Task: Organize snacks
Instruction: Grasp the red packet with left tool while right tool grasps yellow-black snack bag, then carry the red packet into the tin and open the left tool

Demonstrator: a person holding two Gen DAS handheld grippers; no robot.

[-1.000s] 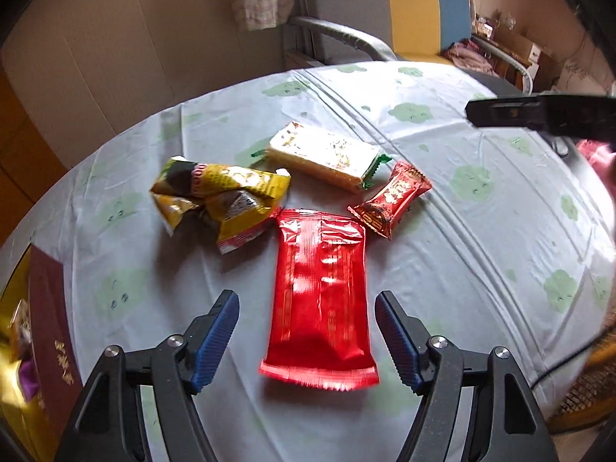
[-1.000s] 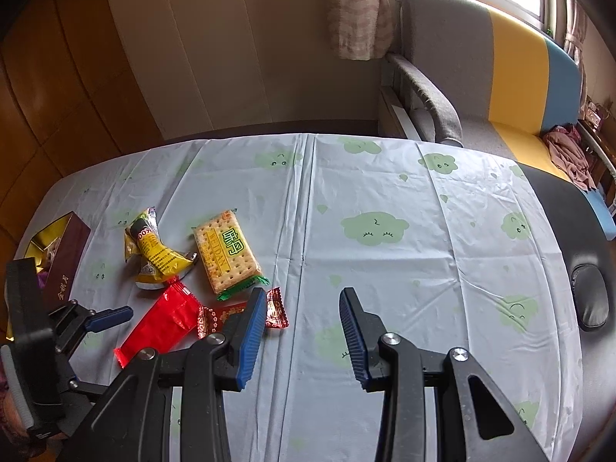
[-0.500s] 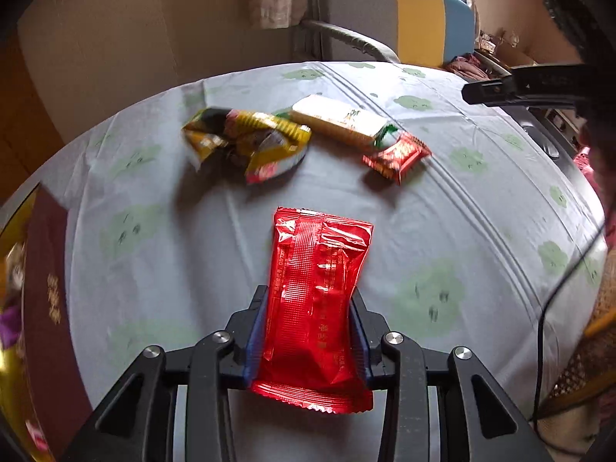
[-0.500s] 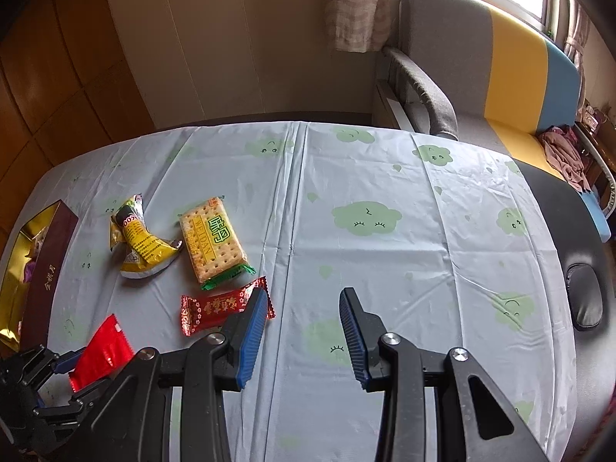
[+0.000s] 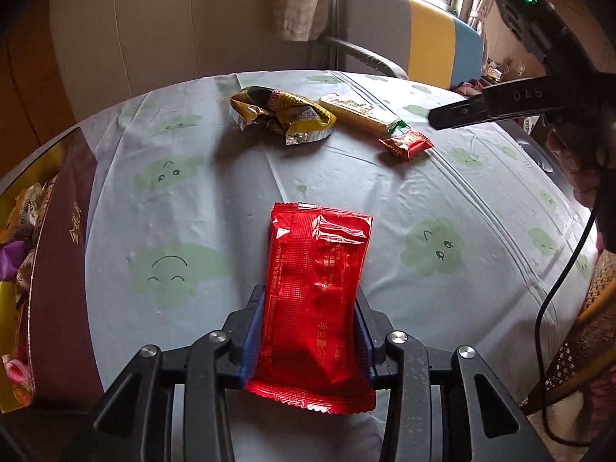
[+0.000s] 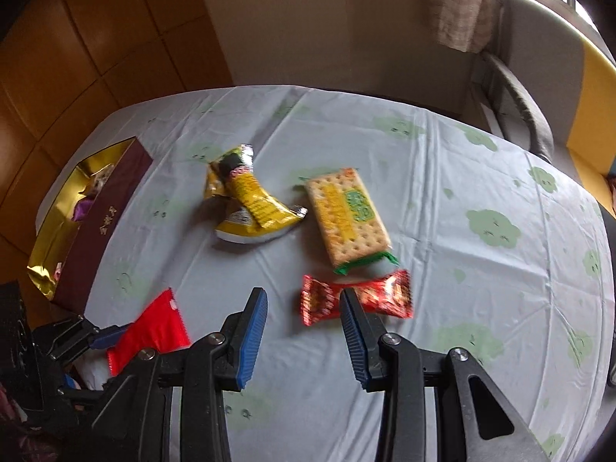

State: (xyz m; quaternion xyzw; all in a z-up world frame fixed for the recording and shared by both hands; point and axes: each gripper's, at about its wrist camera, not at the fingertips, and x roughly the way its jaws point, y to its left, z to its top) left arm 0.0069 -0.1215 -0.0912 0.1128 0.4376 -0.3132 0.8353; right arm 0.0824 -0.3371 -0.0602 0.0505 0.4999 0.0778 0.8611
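My left gripper point(image 5: 308, 331) is shut on a flat red packet point(image 5: 317, 281) and holds it above the table; both also show in the right wrist view, the packet point(image 6: 150, 331) at lower left. My right gripper point(image 6: 304, 323) is open and empty, just short of a small red candy bar point(image 6: 356, 298). A cracker pack point(image 6: 348, 213) and a crumpled yellow bag point(image 6: 250, 202) lie beyond it. In the left wrist view these three lie at the far side: the bag point(image 5: 283, 115), crackers point(image 5: 360, 115), candy bar point(image 5: 406, 142).
An open maroon and gold box point(image 5: 46, 269) with several wrapped sweets sits at the table's left edge, also in the right wrist view point(image 6: 96, 211). A pale tablecloth with green clouds point(image 6: 462, 269) covers the table. A grey, yellow and blue sofa point(image 5: 385, 38) stands behind.
My left gripper closed on the red packet and lifted it back toward the near left. My right gripper swung left toward the small red candy bar, still open.
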